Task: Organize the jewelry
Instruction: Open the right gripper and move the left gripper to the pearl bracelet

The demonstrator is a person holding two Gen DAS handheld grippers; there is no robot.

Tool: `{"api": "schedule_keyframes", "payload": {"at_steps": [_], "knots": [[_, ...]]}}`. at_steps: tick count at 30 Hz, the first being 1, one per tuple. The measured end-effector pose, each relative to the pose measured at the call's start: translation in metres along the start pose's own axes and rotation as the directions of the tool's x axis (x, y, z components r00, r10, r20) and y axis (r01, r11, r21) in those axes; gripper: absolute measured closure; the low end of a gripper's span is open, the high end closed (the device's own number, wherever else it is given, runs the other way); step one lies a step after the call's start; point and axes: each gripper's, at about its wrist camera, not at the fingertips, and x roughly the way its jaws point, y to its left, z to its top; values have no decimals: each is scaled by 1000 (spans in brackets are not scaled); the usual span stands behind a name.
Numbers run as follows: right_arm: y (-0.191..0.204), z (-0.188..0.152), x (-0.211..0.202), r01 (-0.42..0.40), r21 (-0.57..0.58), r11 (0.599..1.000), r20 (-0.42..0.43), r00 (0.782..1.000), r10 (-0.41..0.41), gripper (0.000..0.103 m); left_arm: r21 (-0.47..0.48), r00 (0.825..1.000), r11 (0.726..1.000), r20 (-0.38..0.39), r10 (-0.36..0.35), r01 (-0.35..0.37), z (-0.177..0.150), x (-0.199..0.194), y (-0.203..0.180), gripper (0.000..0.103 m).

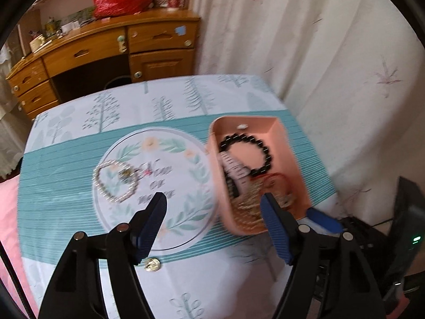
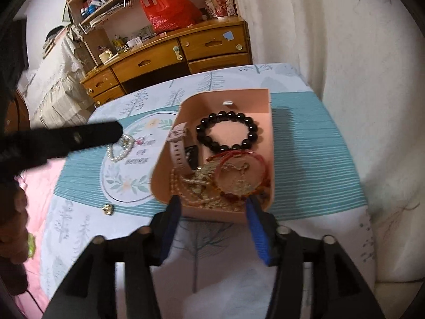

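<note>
My left gripper (image 1: 212,210), right gripper (image 2: 212,207): fingers apart, empty. Limp white pearl-bead bracelet (image 1: 115,182) on tabletop (image 1: 66,164): light, slippery; I'd pinch one strand, beside pink plastic box (image 1: 292,143)

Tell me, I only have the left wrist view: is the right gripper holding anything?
Observer: No. The right gripper is open and empty, at the near edge of the pink box.
Operator: What is the blurred pale thing beside the black beads?
Observer: A watch with a pink strap and a dark face, lying along the box's left wall.
Operator: My own finger hides the near corner. What is in there?
Observer: A red cord bracelet lies over a tangle of gold chains, with a strand of pale beads to their left.
</note>
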Motion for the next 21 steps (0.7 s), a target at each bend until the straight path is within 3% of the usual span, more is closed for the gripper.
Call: {"api": "schedule_keyframes", "payload": {"at_steps": [2,5,10,13,15,17,21], "knots": [[4,0,0,-34,34,999,1,999,34,37,-7,999,1000,-11,30,-30,-1,2,9,31],[12,-2,0,-84,77,994,13,996,83,36,-14,996,996,-28,85,-85,-2,5,24,22],[36,-7,4,-111,83,990,28,994,109,30,-23,986,987,-67,155,-157,1,13,60,21],[54,-10,10,-126,50,991,9,992,125,28,-12,970,974,-86,226,-228,2,21,82,18],[68,-13,17,-130,12,991,-14,991,130,28,-8,959,963,-94,266,-268,3,24,92,9],[83,-15,24,-130,-40,991,-35,991,129,28,-17,948,953,-107,300,-304,5,29,106,9],[111,-19,36,-118,-145,982,-70,992,109,28,-4,963,965,-61,263,-263,8,31,119,9]]}}
